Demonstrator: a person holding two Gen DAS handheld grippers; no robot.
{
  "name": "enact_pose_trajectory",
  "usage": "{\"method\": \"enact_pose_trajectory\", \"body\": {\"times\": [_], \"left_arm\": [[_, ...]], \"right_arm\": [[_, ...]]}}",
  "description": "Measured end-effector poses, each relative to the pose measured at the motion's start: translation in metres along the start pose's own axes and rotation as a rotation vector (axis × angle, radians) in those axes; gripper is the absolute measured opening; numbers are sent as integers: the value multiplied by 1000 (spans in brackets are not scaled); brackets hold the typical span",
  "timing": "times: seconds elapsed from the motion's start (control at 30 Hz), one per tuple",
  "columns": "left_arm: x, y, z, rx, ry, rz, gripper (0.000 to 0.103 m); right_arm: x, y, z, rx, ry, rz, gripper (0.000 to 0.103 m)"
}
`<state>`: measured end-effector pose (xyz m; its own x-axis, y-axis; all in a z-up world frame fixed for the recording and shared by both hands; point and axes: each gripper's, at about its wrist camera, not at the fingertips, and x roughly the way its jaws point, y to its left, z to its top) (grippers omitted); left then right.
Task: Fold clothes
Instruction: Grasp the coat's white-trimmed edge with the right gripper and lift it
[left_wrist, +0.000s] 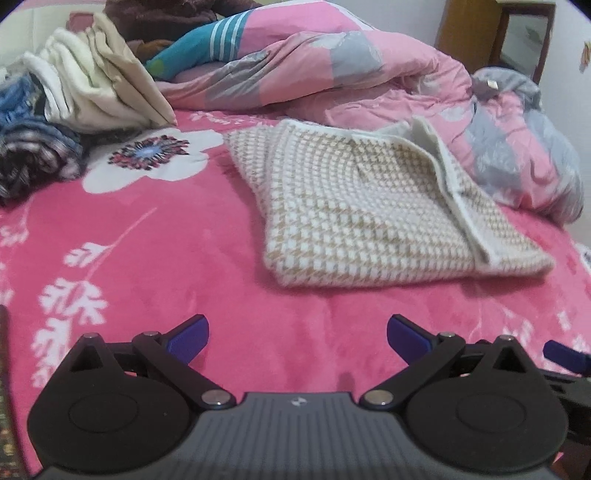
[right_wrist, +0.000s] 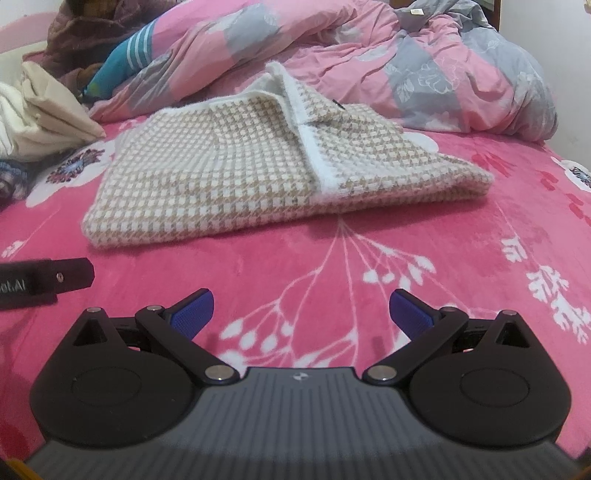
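Left wrist view has the left gripper (left_wrist: 297, 338) low over the pink bedspread (left_wrist: 147, 258), fingers wide, folded houndstooth garment (left_wrist: 369, 218) ahead-right, and alone shows folded clothes (left_wrist: 92, 92) far left, whereas right wrist view has the right gripper (right_wrist: 302, 312) equally spread and empty, garment (right_wrist: 258, 173) straight ahead.

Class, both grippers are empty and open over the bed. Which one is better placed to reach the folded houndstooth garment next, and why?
Probably the right gripper: in its view the houndstooth garment lies almost straight ahead. From the left gripper the garment sits off to the right. Both have jaws open.
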<state>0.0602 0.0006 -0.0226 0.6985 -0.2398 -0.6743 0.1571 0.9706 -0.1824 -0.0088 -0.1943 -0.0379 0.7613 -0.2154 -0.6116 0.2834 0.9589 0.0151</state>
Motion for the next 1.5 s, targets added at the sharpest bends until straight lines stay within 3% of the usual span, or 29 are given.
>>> {"method": "enact_pose_trajectory", "body": {"times": [0.17,0.4,0.53,0.6,0.73,0.87,0.9,0.93,1.0,1.13,1.2,1.3,1.5], "left_arm": [[17,-5,18,19,-66,-20,103],[51,-24,58,119,-201,80,101],[79,-30,75,155,-172,110,83],[92,-31,80,149,-138,109,80],[109,-29,82,129,-100,98,69],[113,-29,80,107,-112,105,57],[112,-29,80,103,-118,108,48],[111,-28,80,98,-126,113,33],[109,-27,82,88,-136,112,18],[104,-24,84,66,-145,79,12],[98,-25,83,72,-165,64,11],[84,-29,80,86,-203,34,11],[55,-37,69,111,-242,-23,10]], "right_arm": [[7,-15,16,-28,-106,-5,102],[37,-36,70,-124,-240,30,102],[68,-37,113,-146,-280,81,102],[87,-35,135,-154,-280,115,102],[121,-22,167,-204,-262,151,102],[149,-14,182,-223,-212,163,100],[154,-14,184,-223,-189,166,94],[159,-13,186,-224,-166,170,89],[168,-13,189,-218,-124,178,61],[170,-18,189,-165,-75,197,36],[164,-22,189,-146,-71,204,14],[147,-30,187,-117,-79,210,6],[102,-51,179,-89,-117,207,4]]}}
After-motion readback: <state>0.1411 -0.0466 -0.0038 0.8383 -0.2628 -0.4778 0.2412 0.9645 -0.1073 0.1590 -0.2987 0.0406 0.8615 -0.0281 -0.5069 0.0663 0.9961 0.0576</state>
